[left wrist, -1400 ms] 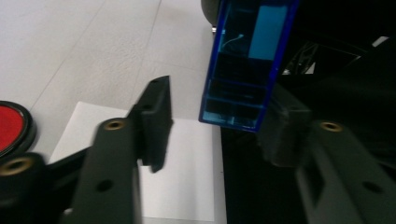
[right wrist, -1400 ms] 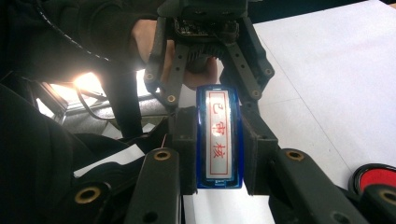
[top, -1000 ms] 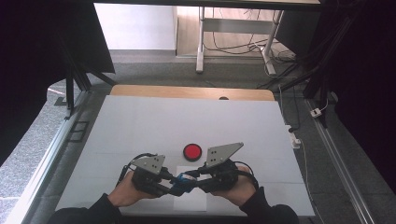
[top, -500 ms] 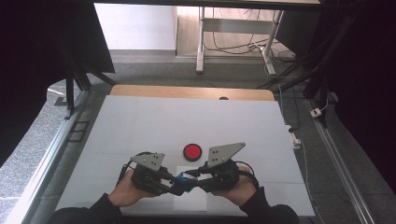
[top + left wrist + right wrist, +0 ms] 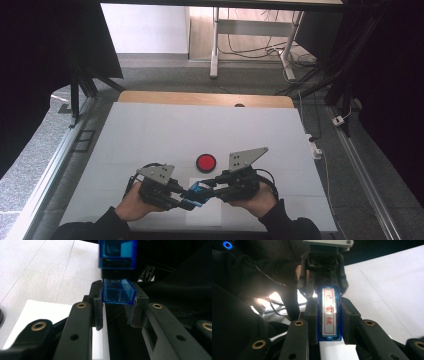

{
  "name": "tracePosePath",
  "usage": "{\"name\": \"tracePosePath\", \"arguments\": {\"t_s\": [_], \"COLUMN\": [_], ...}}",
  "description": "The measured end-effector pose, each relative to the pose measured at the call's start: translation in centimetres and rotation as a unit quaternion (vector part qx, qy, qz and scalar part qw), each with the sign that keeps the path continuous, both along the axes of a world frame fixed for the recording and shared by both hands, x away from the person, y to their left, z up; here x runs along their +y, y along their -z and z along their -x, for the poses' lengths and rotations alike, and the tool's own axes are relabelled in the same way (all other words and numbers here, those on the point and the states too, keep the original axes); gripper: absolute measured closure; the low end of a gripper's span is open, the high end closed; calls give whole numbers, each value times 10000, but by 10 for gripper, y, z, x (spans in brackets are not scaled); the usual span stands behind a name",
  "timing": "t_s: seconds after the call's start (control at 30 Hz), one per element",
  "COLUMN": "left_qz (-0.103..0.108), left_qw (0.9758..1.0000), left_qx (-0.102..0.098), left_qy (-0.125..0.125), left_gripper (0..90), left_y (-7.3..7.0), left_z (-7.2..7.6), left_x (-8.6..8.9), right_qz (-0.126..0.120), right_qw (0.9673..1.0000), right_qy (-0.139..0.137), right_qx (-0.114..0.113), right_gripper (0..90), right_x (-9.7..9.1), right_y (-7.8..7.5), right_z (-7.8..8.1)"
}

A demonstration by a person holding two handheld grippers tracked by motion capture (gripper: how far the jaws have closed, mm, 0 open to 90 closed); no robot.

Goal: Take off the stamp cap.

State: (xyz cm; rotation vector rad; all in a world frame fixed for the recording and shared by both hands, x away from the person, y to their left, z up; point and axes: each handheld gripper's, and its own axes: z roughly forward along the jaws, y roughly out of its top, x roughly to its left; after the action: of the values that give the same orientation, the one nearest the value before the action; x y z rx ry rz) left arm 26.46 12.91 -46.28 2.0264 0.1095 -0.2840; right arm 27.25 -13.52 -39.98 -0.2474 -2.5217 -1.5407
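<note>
Near the table's front edge, my two grippers meet tip to tip. My left gripper (image 5: 187, 200) (image 5: 118, 296) is shut on a small clear blue cap (image 5: 119, 288), hollow side facing away. My right gripper (image 5: 210, 189) (image 5: 329, 323) is shut on a blue stamp (image 5: 329, 312) whose white face bears red characters. In the left gripper view the blue stamp (image 5: 117, 253) hangs just beyond the cap, with a narrow gap between them. From above the two blue pieces (image 5: 197, 192) read as one patch. A person's hands hold both grippers.
A round red disc (image 5: 205, 161) lies on the white table (image 5: 200, 130) just beyond the grippers. A white sheet of paper (image 5: 205, 216) lies under the hands. Dark curtains and metal frames flank the table.
</note>
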Motion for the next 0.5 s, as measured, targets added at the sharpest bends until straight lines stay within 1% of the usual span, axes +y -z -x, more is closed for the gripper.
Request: {"name": "tracePosePath", "arguments": {"t_s": [0.03, 0.07, 0.1, 0.13, 0.17, 0.2, 0.23, 0.3, 0.37, 0.43, 0.47, 0.5], "left_qz": [7, -6, -37, -37, -108, -108, -130, -251, -313, -348, -348, -354], "left_qw": [10000, 9999, 9999, 9999, 9995, 9995, 9994, 9982, 9972, 9958, 9958, 9952], "left_qx": [60, 79, 73, 73, 41, 41, 2, -155, -178, -195, -195, -184], "left_qy": [-40, -91, -153, -153, -281, -281, -333, -515, -655, -823, -823, -889], "left_gripper": [691, 690, 690, 690, 689, 689, 689, 689, 688, 688, 688, 688], "left_y": [1, 1, 1, 1, 1, 1, 1, 1, 0, -2, -2, -3], "left_z": [-1, -2, -2, -2, -1, -1, -1, 1, 2, 3, 3, 3], "left_x": [1, 2, 2, 2, 3, 3, 3, 5, 7, 9, 9, 10], "right_qz": [3, -2, 12, 12, 65, 80, 80, 100, 115, 141, 159, 159], "right_qw": [10000, 10000, 10000, 10000, 9999, 9998, 9998, 9996, 9992, 9984, 9982, 9982], "right_qy": [23, 30, 38, 38, 31, 44, 44, 90, 135, 233, 247, 247], "right_qx": [-22, -37, -66, -66, -136, -168, -168, -265, -345, -488, -517, -517], "right_gripper": [713, 713, 712, 712, 712, 712, 712, 712, 712, 712, 712, 712], "right_x": [0, 0, 0, 0, 1, 1, 1, 1, 1, 0, 0, 0], "right_y": [0, 0, 0, 0, 0, -1, -1, -1, -1, -1, -1, -1], "right_z": [0, 0, 1, 1, 2, 2, 2, 3, 3, 4, 4, 4]}}
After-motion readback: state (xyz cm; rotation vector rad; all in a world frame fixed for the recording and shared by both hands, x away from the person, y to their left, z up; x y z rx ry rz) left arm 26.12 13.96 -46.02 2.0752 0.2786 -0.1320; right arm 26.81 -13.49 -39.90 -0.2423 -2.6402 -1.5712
